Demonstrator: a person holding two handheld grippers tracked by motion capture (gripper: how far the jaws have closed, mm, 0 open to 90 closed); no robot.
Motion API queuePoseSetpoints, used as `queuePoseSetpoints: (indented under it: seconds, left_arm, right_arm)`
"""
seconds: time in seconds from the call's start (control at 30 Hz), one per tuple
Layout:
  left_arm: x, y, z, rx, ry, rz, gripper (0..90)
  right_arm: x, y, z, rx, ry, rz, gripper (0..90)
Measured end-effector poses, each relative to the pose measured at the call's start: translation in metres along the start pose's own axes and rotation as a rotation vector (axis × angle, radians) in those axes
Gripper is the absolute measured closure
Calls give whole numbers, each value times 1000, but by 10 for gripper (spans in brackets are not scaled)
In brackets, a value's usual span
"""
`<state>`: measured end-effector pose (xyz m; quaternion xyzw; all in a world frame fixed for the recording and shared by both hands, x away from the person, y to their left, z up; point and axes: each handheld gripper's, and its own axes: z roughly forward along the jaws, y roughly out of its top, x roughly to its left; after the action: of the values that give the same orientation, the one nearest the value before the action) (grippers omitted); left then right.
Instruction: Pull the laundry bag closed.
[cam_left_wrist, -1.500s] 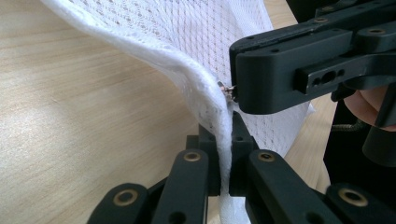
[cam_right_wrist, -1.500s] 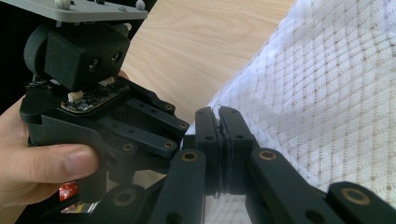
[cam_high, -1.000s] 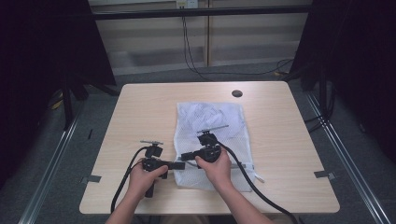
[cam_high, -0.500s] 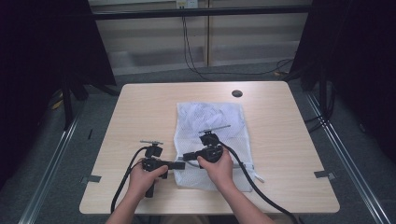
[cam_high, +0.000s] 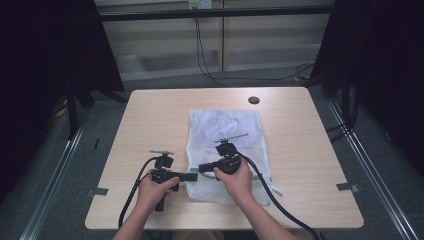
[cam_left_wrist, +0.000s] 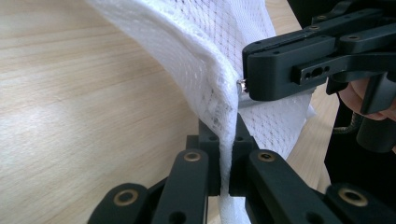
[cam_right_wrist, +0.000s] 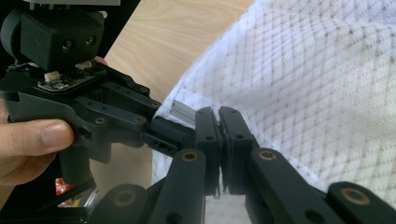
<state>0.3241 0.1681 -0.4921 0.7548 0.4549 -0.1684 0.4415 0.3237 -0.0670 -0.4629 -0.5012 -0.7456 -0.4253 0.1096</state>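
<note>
A white mesh bag (cam_high: 225, 125) lies flat on the middle of the wooden table (cam_high: 310, 150). At its near left edge both grippers meet tip to tip. My left gripper (cam_high: 194, 176) comes in from the left, and its jaws (cam_left_wrist: 229, 144) are shut on the bag's folded hem (cam_left_wrist: 219, 93), which is lifted off the table. Coming from the right, my right gripper (cam_high: 202, 168) is shut, jaws pressed together (cam_right_wrist: 219, 121) at the same edge. Its tips pinch a small metal zip pull (cam_left_wrist: 241, 85). A hand holds each gripper.
A dark round grommet (cam_high: 253, 100) sits in the table near the far edge. Black cables trail from both grippers over the table's near edge (cam_high: 280, 210). Bare wood lies to the left and right of the bag. Metal rails (cam_high: 370, 165) run along the floor beside the table.
</note>
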Motion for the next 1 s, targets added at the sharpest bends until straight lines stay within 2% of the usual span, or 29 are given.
queuePoseSetpoints:
  seconds: [0.23,0.83,0.87,0.93,1.0]
  left_arm:
    - [0,0,1,-3,-8,-1,884]
    - [-1,-1,2,2,-13,-8,884]
    - [-1,0,2,2,-10,-4,884]
    - [-1,0,0,-4,-16,-19,884]
    - [-1,0,0,-3,-23,-20,884]
  right_arm:
    - [-3,-1,-3,2,7,11,871]
    - [-5,-3,-6,11,10,2,871]
    - [-5,-4,-6,14,-9,-10,870]
    - [-5,-4,-7,16,-15,-14,871]
    - [-8,-4,-9,12,-13,2,870]
